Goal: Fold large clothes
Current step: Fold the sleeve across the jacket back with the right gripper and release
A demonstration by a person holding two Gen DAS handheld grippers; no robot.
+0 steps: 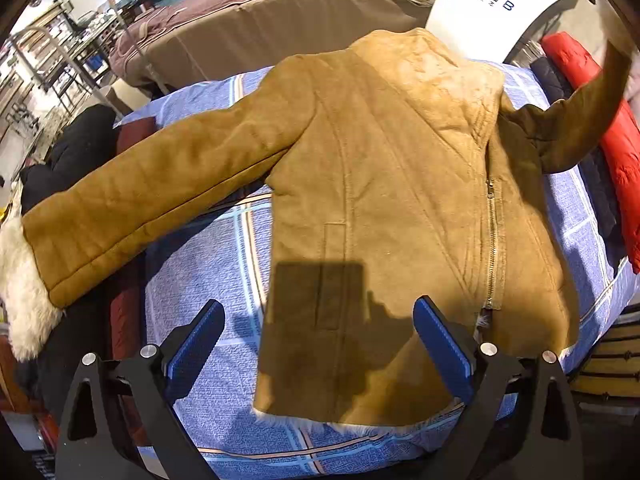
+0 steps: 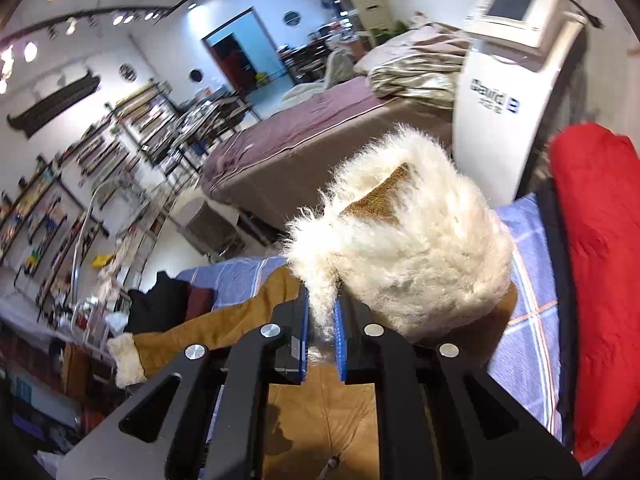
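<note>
A: Pinching the fur cuff [image 2: 404,264], the right gripper [image 2: 322,344] holds that sleeve raised, seemingly clear of the bed [image 1: 208,288].

B: Noted. The jacket [image 1: 384,200] lies flat; left gripper [image 1: 316,344] wide, empty, over the hem.

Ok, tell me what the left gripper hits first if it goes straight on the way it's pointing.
Most likely the tan jacket: the open left gripper points steeply down at its lower front, near the hem, spread on the blue plaid bedsheet. Depth is unclear.
</note>
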